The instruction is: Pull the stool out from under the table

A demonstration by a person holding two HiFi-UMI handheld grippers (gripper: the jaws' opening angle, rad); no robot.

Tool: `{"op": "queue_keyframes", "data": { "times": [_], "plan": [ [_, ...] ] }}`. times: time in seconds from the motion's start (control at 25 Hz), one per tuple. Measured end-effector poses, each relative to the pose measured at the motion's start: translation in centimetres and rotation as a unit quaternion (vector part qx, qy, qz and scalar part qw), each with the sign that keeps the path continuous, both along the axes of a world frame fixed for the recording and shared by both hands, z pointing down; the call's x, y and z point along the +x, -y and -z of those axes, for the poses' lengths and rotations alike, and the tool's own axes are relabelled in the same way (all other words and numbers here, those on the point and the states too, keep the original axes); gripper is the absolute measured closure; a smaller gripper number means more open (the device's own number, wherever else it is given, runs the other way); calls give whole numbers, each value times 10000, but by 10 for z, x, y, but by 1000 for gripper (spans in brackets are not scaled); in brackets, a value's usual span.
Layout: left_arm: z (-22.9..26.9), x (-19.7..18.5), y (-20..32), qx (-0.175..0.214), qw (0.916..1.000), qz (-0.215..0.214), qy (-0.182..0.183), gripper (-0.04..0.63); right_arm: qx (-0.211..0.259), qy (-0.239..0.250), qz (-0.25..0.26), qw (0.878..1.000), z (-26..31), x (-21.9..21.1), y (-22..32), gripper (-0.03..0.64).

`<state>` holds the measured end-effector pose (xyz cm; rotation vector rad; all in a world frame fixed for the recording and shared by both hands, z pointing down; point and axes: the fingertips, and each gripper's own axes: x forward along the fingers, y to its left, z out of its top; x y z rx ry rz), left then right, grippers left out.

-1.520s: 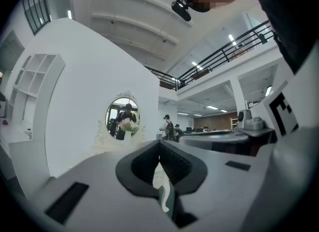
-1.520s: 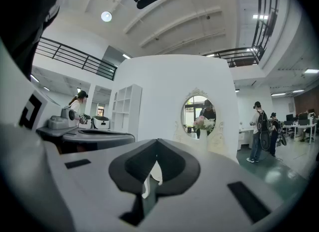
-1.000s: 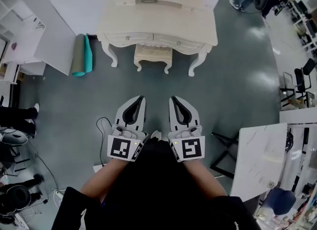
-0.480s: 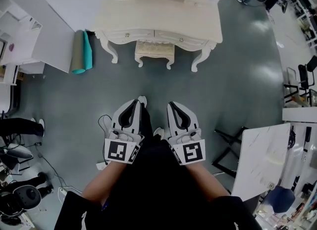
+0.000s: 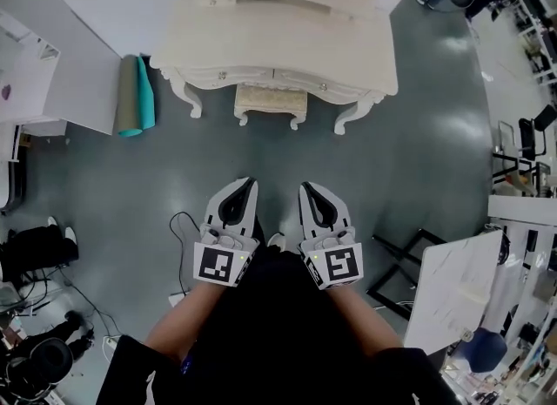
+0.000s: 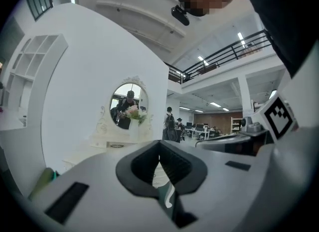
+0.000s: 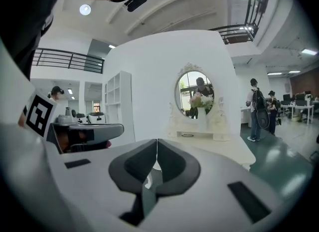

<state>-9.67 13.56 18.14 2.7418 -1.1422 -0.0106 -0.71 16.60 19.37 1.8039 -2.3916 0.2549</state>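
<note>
A cream stool [image 5: 271,100] with curved legs stands tucked under the front of the cream dressing table [image 5: 365,55] at the top of the head view. Well short of it, over the grey floor, my left gripper [image 5: 250,184] and right gripper [image 5: 305,188] hang side by side. Both are shut with nothing between their tips. The left gripper view shows its tips [image 6: 159,142] meeting, with the table's oval mirror [image 6: 128,105] beyond. In the right gripper view the tips [image 7: 157,142] also meet, in front of the mirror [image 7: 195,93] and the tabletop [image 7: 219,146].
A rolled teal and grey mat [image 5: 137,95] lies on the floor left of the table beside a white partition [image 5: 83,90]. A white marble-look table [image 5: 452,290] and a black folding frame [image 5: 402,264] stand at the right. A black cable [image 5: 178,229] lies by my left foot. People stand in the background [image 7: 259,109].
The table and stool have spread wider in the head view. Both grippers stayed shut, side by side.
</note>
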Motion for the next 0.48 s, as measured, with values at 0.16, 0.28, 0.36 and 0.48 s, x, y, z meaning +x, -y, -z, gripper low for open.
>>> {"op": "queue_keyframes", "data": {
  "times": [0.16, 0.28, 0.36, 0.48],
  "plan": [
    [-13, -8, 48, -99, 9999, -33, 12, 581, -63, -224, -170, 9996, 0, -1, 53, 598],
    [-17, -12, 84, -203, 9997, -120, -87, 581, -1, -218, -355, 9991, -1, 1, 91, 598],
    [-20, -15, 106, -271, 9993, -205, -129, 581, -20, -223, -465, 9987, -7, 1, 111, 598],
    [-30, -26, 138, -368, 9989, -300, -22, 581, -89, -211, -631, 9977, -16, 1, 137, 598]
  ]
}}
